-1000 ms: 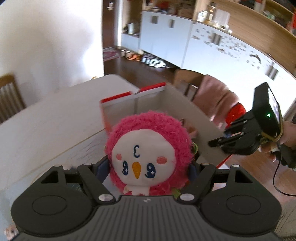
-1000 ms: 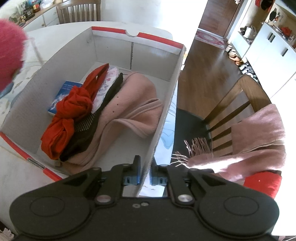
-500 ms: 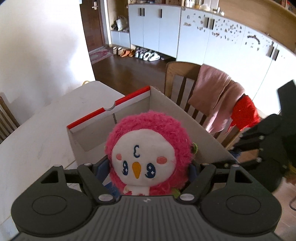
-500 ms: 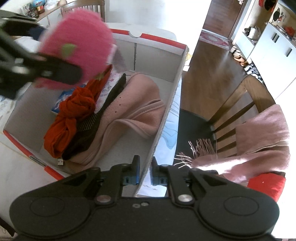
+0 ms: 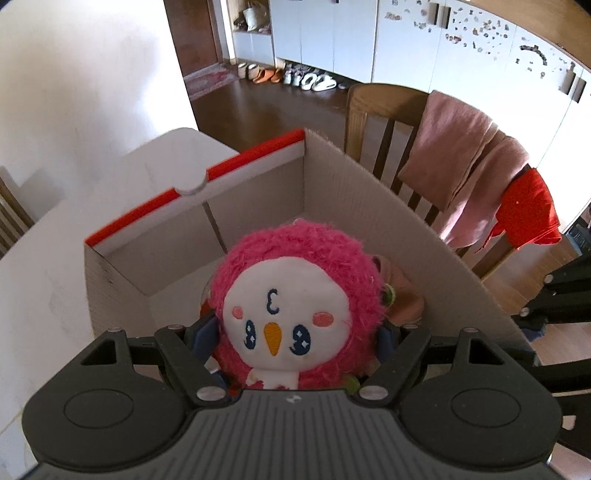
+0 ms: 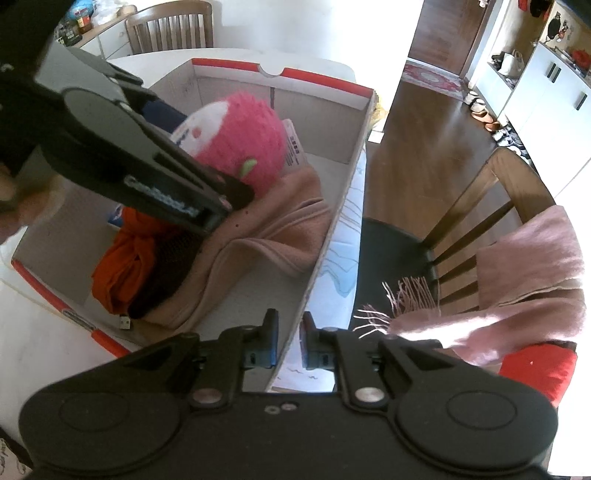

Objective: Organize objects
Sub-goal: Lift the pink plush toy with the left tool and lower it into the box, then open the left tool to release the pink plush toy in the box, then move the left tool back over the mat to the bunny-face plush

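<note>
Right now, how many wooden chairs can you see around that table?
2. One chair stands beside the box, draped with pink cloth. Another chair is at the table's far side. Others may be hidden.

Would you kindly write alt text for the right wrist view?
The left claw holds a pink plush toy inside an open cardboard box, above a beige cloth and an orange garment. The right claw pinches the box's near wall; a chair draped with a pink scarf stands beside.

white table [image 5: 48, 295] | carries: open cardboard box [image 5: 369, 206], red-edged
</note>
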